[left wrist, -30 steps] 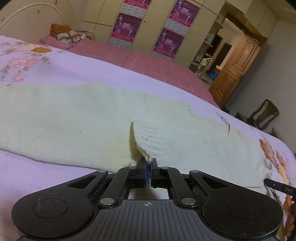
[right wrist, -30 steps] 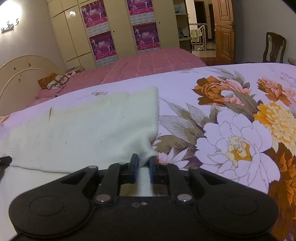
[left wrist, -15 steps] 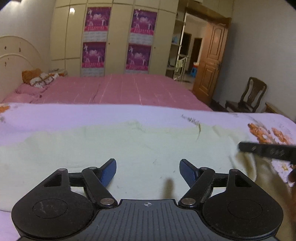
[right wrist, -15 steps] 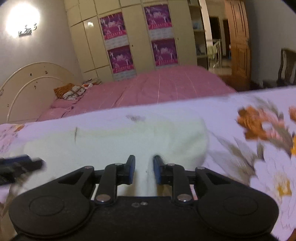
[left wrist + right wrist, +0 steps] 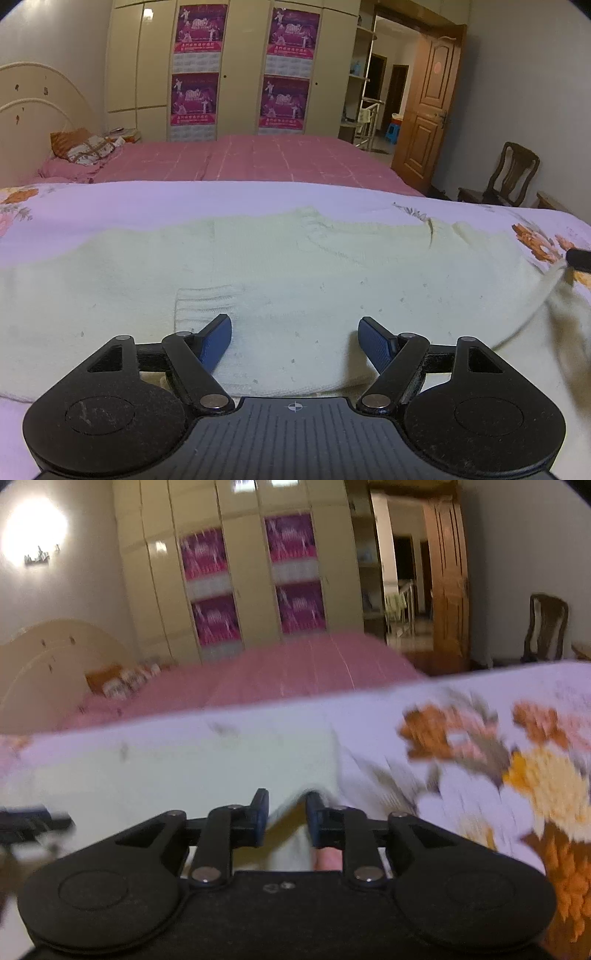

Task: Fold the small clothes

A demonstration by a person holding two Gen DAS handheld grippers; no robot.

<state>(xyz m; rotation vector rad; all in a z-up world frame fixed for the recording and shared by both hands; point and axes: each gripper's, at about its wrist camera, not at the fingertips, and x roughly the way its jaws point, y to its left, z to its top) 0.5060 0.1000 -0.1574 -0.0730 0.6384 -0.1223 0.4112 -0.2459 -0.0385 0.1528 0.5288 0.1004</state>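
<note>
Two claws differ here: your left gripper [image 5: 294,341] hangs apart over the cream sweater [image 5: 295,280] spread across the bed [image 5: 110,201], while your right gripper [image 5: 284,818] pinches its right edge, so lift that evenly.

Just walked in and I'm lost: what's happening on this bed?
A person with a gripper in each hand is folding a pale yellow knit sweater spread on the floral bedspread. The left gripper hangs open over the sweater's near edge, holding nothing; its jaws opened within the last second. The right gripper has the sweater's corner between its jaws, lifted off the bed. That view is blurred, so I cannot tell whether the pads press on it.
</note>
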